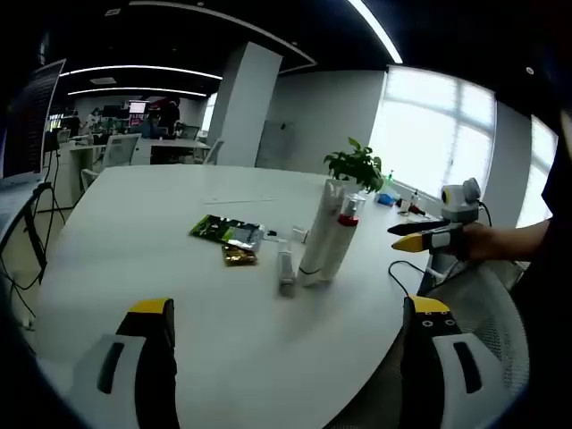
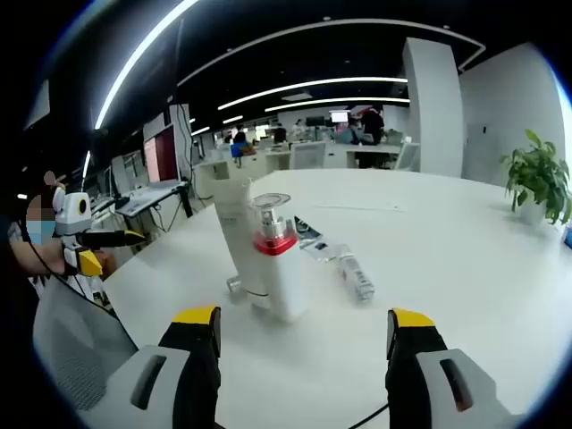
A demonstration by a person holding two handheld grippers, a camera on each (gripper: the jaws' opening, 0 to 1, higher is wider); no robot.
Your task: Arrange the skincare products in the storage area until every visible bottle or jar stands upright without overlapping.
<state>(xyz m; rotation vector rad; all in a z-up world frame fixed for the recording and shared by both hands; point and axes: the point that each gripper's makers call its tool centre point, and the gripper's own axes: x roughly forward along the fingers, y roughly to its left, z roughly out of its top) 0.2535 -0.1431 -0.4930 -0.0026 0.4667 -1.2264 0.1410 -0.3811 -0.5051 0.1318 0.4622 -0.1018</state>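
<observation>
On the round white table (image 1: 179, 268), two tall white plastic tubes (image 1: 320, 232) stand upright, touching each other, and a white pump bottle with a red collar and clear cap (image 2: 277, 259) stands touching them; in the left gripper view its red collar shows against the tubes. Just beside the tubes, a small clear tube (image 1: 285, 265) lies flat on the table. A little farther from the tubes lie a green foil sachet (image 1: 217, 229) and a small gold packet (image 1: 239, 256), the gold one touching the green sachet's edge; whether they hold anything cannot be told. A potted green plant (image 1: 356, 166) stands behind the tubes, near the table's far edge. The left tool (image 1: 290, 313) hovers low over the table, short of the tubes, its yellow-tipped jaws spread wide and holding nothing. The right tool (image 2: 304, 320) is likewise released, jaws wide apart and empty, pointed at the pump bottle from the opposite side of the tubes; a person's hand (image 1: 487, 241) grips it off the table's edge.
</observation>
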